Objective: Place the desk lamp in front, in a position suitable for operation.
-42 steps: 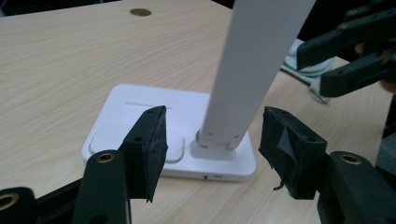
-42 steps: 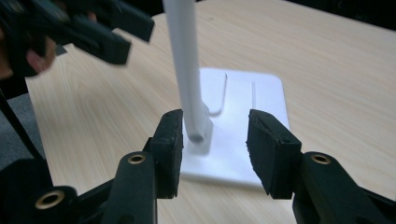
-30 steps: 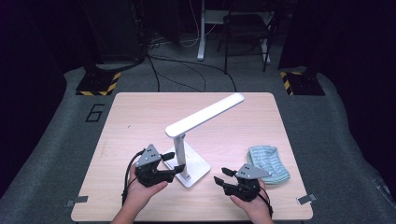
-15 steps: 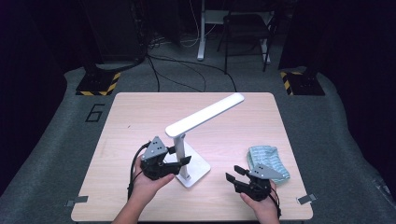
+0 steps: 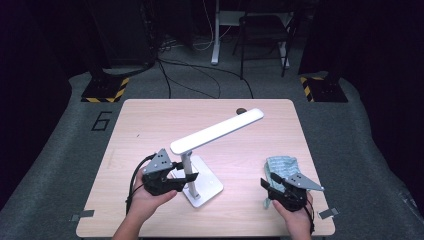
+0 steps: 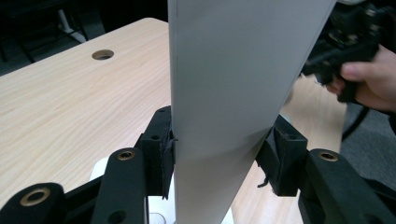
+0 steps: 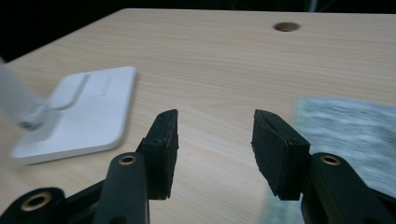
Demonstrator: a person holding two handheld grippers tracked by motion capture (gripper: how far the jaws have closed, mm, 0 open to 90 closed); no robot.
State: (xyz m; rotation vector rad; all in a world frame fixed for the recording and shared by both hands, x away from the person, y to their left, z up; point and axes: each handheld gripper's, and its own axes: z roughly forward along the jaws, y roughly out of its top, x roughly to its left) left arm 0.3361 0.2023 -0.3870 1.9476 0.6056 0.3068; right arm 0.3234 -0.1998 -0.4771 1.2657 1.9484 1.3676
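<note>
A white desk lamp (image 5: 200, 185) stands on the wooden table (image 5: 150, 125), its long head (image 5: 220, 130) slanting up to the far right. My left gripper (image 5: 188, 176) is at the lamp's upright stem (image 6: 224, 93). Its jaws have just been closing, and both pads now touch the stem's edges. A crumpled grey-green cloth (image 5: 282, 165) lies near the table's front right. My right gripper (image 5: 268, 185) hovers low just left of the cloth (image 7: 345, 126), open with nothing between its jaws (image 7: 215, 126). The lamp base (image 7: 88, 112) lies to its left.
A round cable hole (image 5: 241, 111) sits near the table's far edge. Beyond the table are a chair (image 5: 265, 30), floor cables and yellow-black striped stand bases (image 5: 105, 90). Bare tabletop stretches across the far half and the left side.
My left gripper has moved right and up onto the lamp's stem and narrowed its jaws around it. The right gripper has slid right, toward the cloth.
</note>
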